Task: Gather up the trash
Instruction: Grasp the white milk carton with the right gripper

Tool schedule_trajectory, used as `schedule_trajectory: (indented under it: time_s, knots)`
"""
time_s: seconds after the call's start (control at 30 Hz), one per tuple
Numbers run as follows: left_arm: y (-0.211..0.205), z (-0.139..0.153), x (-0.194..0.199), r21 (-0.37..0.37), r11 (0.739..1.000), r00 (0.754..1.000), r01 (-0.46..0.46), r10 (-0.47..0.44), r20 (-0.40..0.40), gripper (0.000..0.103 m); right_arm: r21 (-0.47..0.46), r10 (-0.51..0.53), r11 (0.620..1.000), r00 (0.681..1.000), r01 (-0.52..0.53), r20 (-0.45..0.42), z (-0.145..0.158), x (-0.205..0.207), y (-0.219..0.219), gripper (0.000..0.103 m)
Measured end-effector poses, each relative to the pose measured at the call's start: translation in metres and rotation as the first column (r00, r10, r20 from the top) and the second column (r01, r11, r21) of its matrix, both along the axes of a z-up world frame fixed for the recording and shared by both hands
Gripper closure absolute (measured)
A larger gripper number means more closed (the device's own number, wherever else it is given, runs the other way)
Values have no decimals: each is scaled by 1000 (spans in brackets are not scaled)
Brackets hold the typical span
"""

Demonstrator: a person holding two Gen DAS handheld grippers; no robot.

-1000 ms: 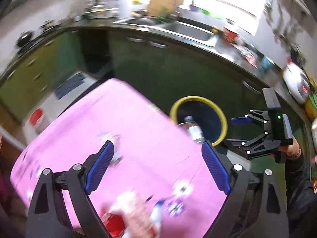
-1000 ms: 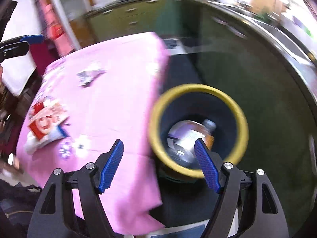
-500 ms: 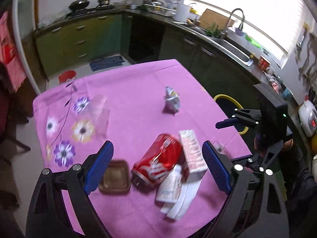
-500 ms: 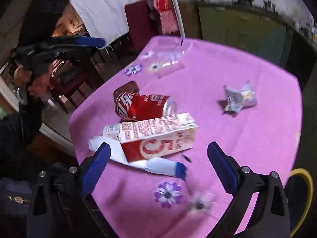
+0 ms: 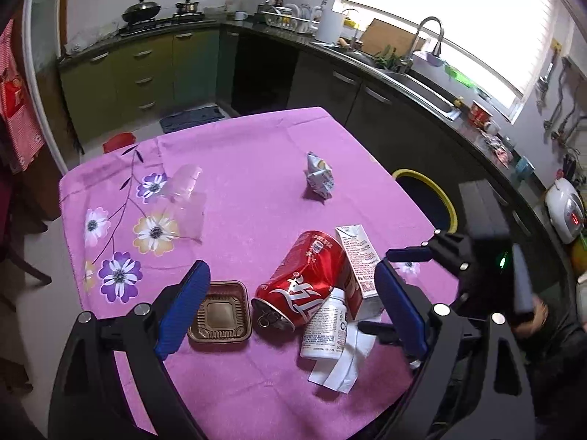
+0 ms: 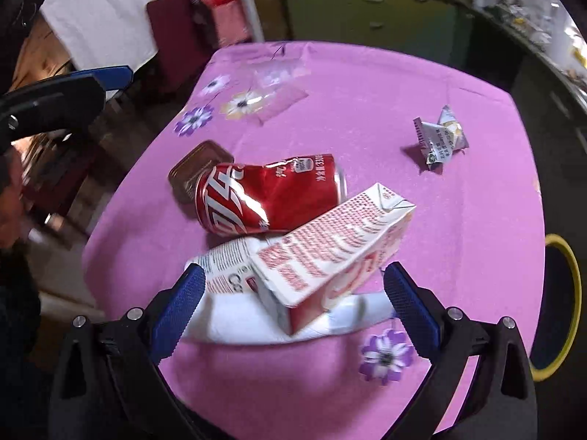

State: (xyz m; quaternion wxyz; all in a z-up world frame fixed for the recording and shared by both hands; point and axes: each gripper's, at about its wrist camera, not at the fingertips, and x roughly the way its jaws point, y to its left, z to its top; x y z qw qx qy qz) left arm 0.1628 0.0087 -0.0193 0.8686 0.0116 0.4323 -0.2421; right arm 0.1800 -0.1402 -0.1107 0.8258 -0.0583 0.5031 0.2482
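Closing in, right gripper (image 6: 290, 297) wide open, empty; straddle carton (image 6: 330, 249) beside can (image 6: 268, 194), clamp its narrow sides.

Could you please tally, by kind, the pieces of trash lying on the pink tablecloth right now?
Drink can: 1
Drink carton: 1
White bottle: 1
White paper sheet: 1
Brown plastic tray: 1
Crumpled wrapper: 1
Clear plastic piece: 1
Total: 7
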Motion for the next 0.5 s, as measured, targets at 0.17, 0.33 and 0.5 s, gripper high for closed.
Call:
schedule_trajectory:
  time_s: [0.17, 0.33, 0.5]
  knots:
    - [6, -4, -1, -1, 1000, 1000, 29, -29, -1, 17, 46, -171, 985, 980, 167, 98, -4, -7, 0, 14]
    - [12, -4, -4, -5, 999, 999, 41, -41, 7, 17, -8, -227, 973, 964, 230, 136, -6, -3, 8, 31]
    - [17, -5, -5, -20, 999, 999, 42, -42, 12, 17, -49, -253, 965, 962, 259, 105, -12, -3, -1, 51]
